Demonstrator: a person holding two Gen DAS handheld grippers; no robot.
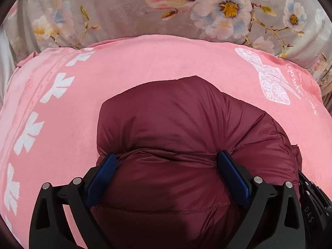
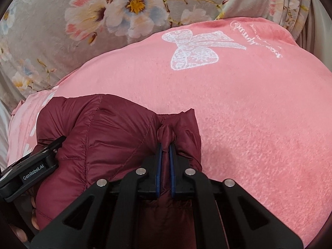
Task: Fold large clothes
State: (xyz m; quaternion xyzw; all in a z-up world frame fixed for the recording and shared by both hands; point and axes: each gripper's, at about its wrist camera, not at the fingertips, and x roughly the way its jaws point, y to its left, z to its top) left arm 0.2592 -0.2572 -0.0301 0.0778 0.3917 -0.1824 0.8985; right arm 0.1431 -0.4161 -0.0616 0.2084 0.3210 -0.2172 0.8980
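A dark red puffy jacket (image 1: 176, 114) lies bundled on a pink blanket (image 1: 145, 62). My left gripper (image 1: 167, 154) stands wide open, its blue pads (image 1: 103, 174) on either side of a bulging quilted fold of the jacket. In the right wrist view the same jacket (image 2: 103, 134) sits at the lower left. My right gripper (image 2: 165, 145) is shut on a pinched ridge of its fabric near the jacket's right edge. The left gripper's black body (image 2: 31, 174) rests against the jacket's left side, with a hand's fingers (image 2: 34, 203) showing under it.
The pink blanket (image 2: 249, 114) carries a white bow print (image 2: 195, 47) and a row of white motifs (image 1: 29, 132). Beyond it lies a grey floral sheet (image 1: 114, 6). The right gripper's body (image 1: 315, 199) shows at the lower right of the left wrist view.
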